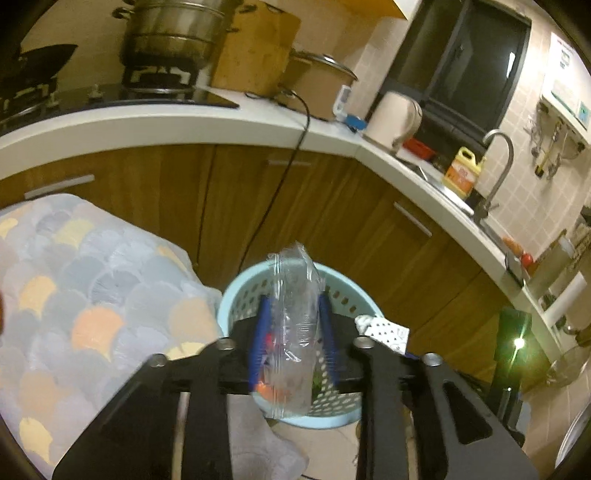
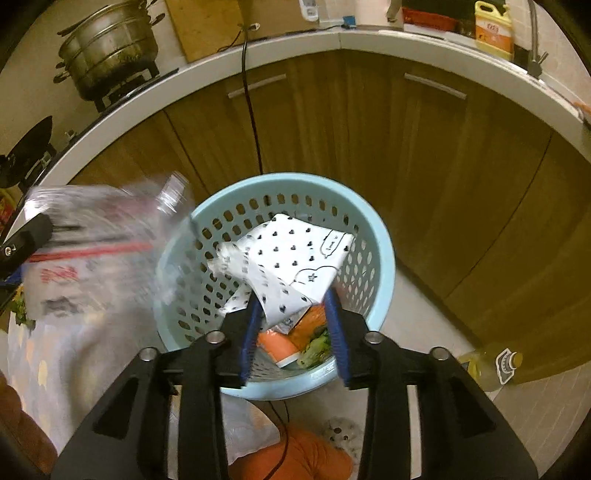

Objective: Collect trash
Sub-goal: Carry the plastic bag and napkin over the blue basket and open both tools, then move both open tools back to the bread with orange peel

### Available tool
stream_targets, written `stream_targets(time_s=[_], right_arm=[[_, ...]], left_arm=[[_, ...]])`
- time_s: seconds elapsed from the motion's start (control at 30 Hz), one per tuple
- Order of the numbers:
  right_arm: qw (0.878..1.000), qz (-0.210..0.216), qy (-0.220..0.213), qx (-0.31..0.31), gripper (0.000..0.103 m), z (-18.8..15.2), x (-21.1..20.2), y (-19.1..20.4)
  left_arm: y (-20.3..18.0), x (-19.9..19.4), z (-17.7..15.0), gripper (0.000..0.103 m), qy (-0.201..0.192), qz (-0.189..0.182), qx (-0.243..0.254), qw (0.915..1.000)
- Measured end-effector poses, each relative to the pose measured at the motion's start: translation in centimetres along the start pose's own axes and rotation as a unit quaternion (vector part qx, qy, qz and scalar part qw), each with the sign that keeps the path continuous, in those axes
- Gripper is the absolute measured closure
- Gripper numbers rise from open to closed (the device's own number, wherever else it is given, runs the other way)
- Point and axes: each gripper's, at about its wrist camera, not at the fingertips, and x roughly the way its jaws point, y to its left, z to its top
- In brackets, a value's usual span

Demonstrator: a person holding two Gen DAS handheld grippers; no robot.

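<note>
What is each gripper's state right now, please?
Left gripper: clear plastic bag between fingers; grip cannot be told.
Right gripper: open; heart-print paper not gripped.

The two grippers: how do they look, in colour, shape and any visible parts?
Both look alike. The left gripper and the right gripper each have a matte black frame with long slots and cut-out openings, round silver bolt heads at the joints, and two narrow blue finger pads. No markings, cables or sleeves are visible on them.

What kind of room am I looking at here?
A home kitchen, most likely: a steamer pot sits on a gas stove, a faucet stands over the counter, and wooden cabinets curve behind a blue trash basket.
</note>
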Motion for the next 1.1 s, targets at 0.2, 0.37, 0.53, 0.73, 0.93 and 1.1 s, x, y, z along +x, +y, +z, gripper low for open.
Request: stream_targets(time_s=[0.2, 0.37, 0.53, 0.73, 0.93, 1.1], right_arm=[[1.0, 0.008, 0.01, -0.015, 0.053, -0.5, 0.3, 0.2], [0.999, 0.028, -0.005, -0.031, 0.053, -0.4, -0.9, 1.0], [0.996, 0.048, -0.025, -0.071, 0.053, -0.5, -2.7, 4.1], [0.988, 0.082, -0.048, -0.125, 0.053, -1.4, -4.6, 9.4], [0.974, 0.127, -0.063, -0.179, 0.053, -2.5, -6.6, 16.0], [0.958, 0.169, -0.085, -0.217, 0.056, -3.4, -8.5, 22.3]], left_arm=[[-0.1, 0.6, -0.6, 0.07, 0.017, -0.001, 0.008, 0.9998], [0.0, -0.6, -0.9, 0.068, 0.01, 0.0, 0.018, 0.9998], [1.1, -2.8, -1.0, 0.066, -0.006, 0.006, 0.012, 0.9999], [4.3, -7.8, -0.9, 0.062, -0.041, 0.033, -0.003, 0.9986], [9.5, -14.0, -0.9, 0.06, -0.086, 0.094, -0.036, 0.9912], [14.3, -18.7, -0.8, 0.06, -0.111, 0.145, -0.068, 0.9808]])
